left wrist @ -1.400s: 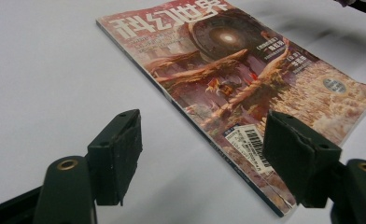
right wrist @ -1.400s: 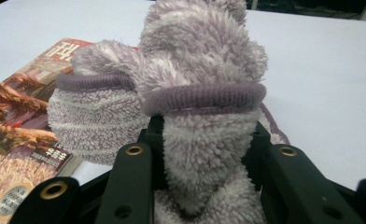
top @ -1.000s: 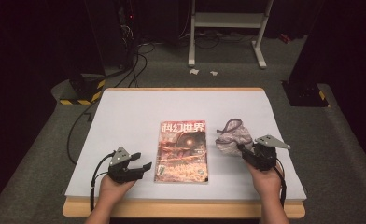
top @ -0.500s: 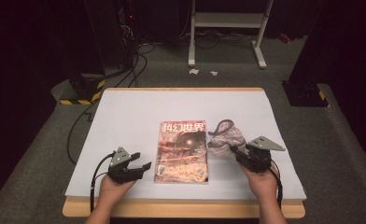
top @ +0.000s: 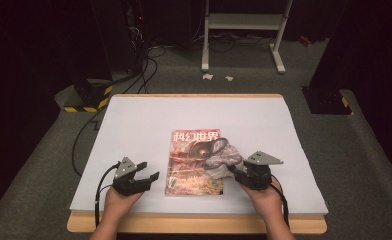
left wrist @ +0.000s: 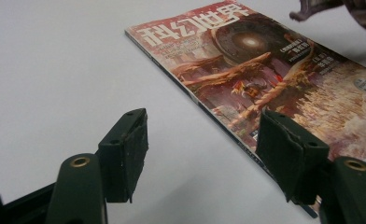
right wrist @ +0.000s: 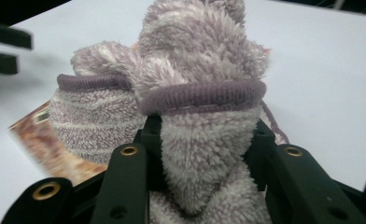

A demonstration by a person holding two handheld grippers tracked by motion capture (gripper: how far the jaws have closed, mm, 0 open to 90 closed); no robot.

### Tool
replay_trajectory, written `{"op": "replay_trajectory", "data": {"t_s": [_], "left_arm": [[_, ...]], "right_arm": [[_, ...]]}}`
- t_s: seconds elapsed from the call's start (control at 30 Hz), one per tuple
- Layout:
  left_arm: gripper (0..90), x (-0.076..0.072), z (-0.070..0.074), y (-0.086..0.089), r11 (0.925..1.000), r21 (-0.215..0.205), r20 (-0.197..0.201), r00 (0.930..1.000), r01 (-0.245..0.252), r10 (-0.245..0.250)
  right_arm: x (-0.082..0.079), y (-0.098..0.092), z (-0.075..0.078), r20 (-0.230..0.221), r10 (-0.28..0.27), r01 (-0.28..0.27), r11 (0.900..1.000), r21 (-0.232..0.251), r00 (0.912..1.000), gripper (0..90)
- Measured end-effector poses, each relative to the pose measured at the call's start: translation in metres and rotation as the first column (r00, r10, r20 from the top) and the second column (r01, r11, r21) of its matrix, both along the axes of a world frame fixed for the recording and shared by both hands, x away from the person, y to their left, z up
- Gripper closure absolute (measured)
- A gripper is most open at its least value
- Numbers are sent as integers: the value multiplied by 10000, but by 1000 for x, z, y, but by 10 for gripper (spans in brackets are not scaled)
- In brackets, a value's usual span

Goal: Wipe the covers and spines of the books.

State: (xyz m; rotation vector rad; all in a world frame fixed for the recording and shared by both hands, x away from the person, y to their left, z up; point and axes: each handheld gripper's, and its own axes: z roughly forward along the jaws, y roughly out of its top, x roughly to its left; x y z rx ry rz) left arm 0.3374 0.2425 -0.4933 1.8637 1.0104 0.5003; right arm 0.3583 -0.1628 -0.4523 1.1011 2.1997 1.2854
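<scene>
A magazine point(top: 191, 162) with a reddish cover lies flat in the middle of the white table point(top: 134, 125). My right gripper point(top: 235, 171) is shut on a bundle of fuzzy grey-purple socks point(top: 222, 154), which hangs over the magazine's right half. In the right gripper view the socks point(right wrist: 195, 70) bulge between the jaws of that gripper point(right wrist: 204, 140), with the magazine point(right wrist: 45, 135) behind them. My left gripper point(top: 151, 172) rests just left of the magazine. In the left gripper view it point(left wrist: 202, 149) stands open, nothing between its jaws, and the magazine's point(left wrist: 265, 79) near corner lies behind its right finger.
The table's wooden front edge point(top: 194, 224) runs close to both hands. Bare white surface stretches behind and to the left of the magazine. On the floor beyond are cables point(top: 144, 65), a metal stand point(top: 241, 25) and a yellow-striped base point(top: 86, 100).
My right gripper has carried the socks leftward, from beside the magazine's right edge to over its cover. The left gripper and the magazine have stayed put.
</scene>
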Motion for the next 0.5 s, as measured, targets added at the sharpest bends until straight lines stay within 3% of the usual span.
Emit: {"op": "replay_trajectory", "data": {"t_s": [0.23, 0.5], "left_arm": [[326, 0, -1, 1, 9999, 30, -105, 9999, -124, 124], [327, 0, -2, 0, 9999, 102, -137, 9999, -80, 82]], "right_arm": [[-6, 25, -15, -302, 714, -730, 9957, -572, 9970, 620], [-4, 38, -39, -975, 995, -1117, 9852, -1296, 9903, 618]]}}
